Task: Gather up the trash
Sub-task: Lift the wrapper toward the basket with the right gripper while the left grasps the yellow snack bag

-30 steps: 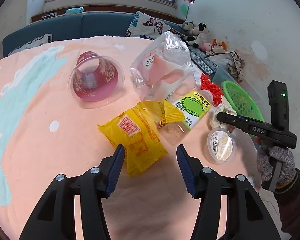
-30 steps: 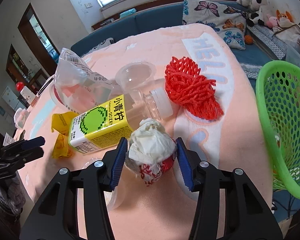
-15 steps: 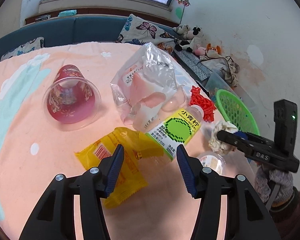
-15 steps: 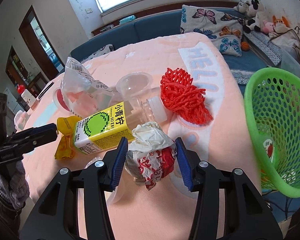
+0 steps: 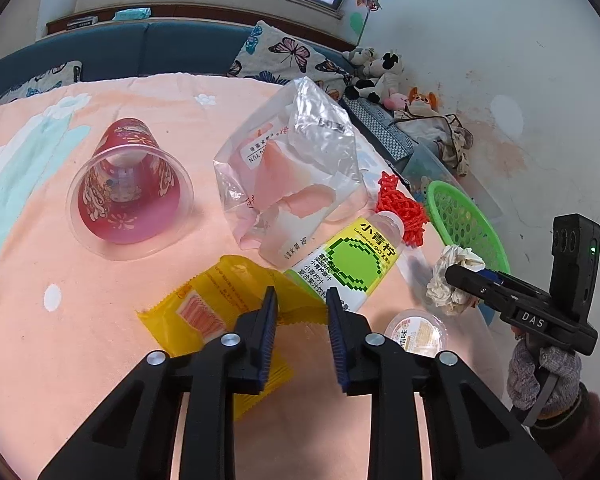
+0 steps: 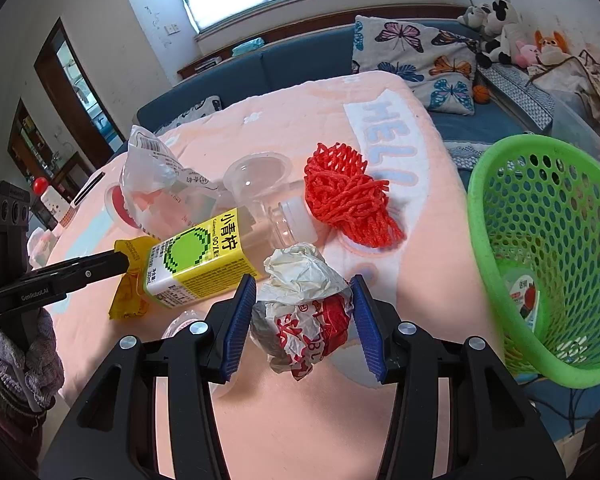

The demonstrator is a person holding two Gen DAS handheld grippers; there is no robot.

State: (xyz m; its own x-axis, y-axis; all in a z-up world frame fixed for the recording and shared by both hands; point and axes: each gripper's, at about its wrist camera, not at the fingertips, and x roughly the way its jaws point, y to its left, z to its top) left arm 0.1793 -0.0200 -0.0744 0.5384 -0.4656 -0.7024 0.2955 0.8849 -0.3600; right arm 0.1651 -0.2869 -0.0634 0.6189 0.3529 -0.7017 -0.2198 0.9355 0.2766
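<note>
The right gripper point(image 6: 303, 308) is clamped on a crumpled paper ball point(image 6: 304, 312), white with red print. It holds the ball up off the table point(image 6: 320, 432), near the green basket point(image 6: 496, 264) at the table's edge. A small cup with a red label point(image 6: 525, 297) lies inside the basket.

The jaws of the left gripper point(image 5: 300, 322) are closing around the edge of a yellow wrapper point(image 5: 220, 304) that lies flat on the pink cloth. I cannot tell if the pads press it yet.

Just beside the wrapper lies a bottle point(image 5: 350, 266) with a yellow and green label. Behind it sits a clear plastic bag point(image 5: 296, 168), and a red net point(image 6: 346, 196) lies next to the bottle's cap. A red cup point(image 5: 128, 188) lies on its side, well apart to the left.
</note>
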